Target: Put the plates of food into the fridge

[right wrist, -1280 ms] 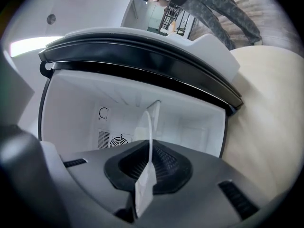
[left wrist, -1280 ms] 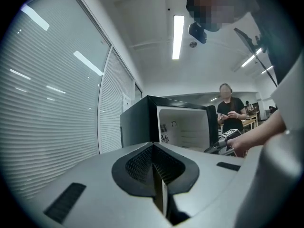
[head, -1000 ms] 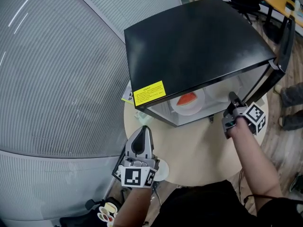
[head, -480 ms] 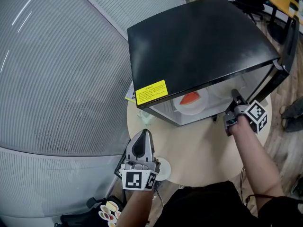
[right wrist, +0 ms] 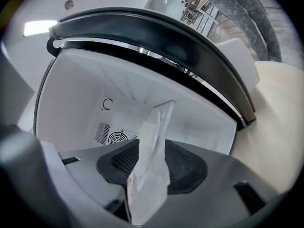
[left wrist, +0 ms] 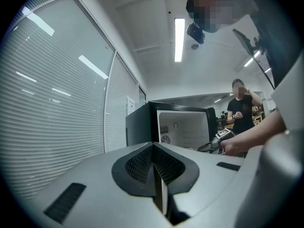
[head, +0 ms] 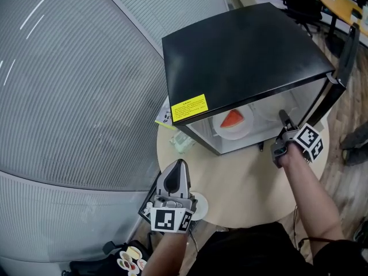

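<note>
Plate with the red food sits inside the open fridge in the head view, so that one looks done. Right beside it there's a second, pale plate in there too, and the right gripper reaches in at its edge from the fridge mouth. The left gripper hangs over the near side of the round table, well apart from the fridge, with a small white dish just beside it.

Left gripper view: jaws pressed together with nothing in them, pointing level across the table at the fridge. You can see the other hand over at the opening.

Right gripper view is the interesting one. Its jaws have just been opening and now stand partway apart, with the pale plate's rim up in the gap. The pads don't look like they're pinching it, though the left one sits partly behind the rim, so I'm not 100% sure. My read is that this is the release: plate number two is set down inside, and the hand needs to back straight out without clipping that rim.
</note>
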Motion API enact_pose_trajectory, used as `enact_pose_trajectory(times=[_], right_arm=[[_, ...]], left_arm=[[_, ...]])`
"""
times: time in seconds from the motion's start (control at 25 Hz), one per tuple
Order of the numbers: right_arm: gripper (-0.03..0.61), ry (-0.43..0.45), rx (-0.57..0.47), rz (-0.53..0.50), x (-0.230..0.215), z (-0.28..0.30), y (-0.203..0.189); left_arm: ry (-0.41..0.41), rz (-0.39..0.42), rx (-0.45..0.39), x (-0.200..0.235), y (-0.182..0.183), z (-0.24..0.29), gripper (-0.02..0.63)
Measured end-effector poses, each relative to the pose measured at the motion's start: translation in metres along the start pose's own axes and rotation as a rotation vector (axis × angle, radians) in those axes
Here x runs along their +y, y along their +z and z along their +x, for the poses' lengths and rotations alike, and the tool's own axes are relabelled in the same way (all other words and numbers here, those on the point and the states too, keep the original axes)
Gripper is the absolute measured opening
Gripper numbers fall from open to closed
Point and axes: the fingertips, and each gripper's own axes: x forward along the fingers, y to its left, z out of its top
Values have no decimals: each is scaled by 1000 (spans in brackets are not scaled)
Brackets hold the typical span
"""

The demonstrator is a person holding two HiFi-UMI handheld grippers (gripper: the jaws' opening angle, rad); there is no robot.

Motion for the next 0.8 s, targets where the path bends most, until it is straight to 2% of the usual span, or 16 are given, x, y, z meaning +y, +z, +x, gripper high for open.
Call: enact_pose_trajectory(times=[0.28, 0.44, 0.6, 0.8], right_arm=[[149, 5, 4, -27, 1, -23, -9], [149, 22, 6, -50, 8, -42, -18], [149, 33, 26, -100, 15, -60, -36], [149, 61, 34, -140, 36, -82, -61]], left_arm=[[-32, 16, 7, -8, 4, -10, 5], [-38, -8, -21, -5, 5, -25, 5], [-30, -26, -7, 3, 4, -39, 5], [-65, -26, -28, 12, 17, -56, 5]])
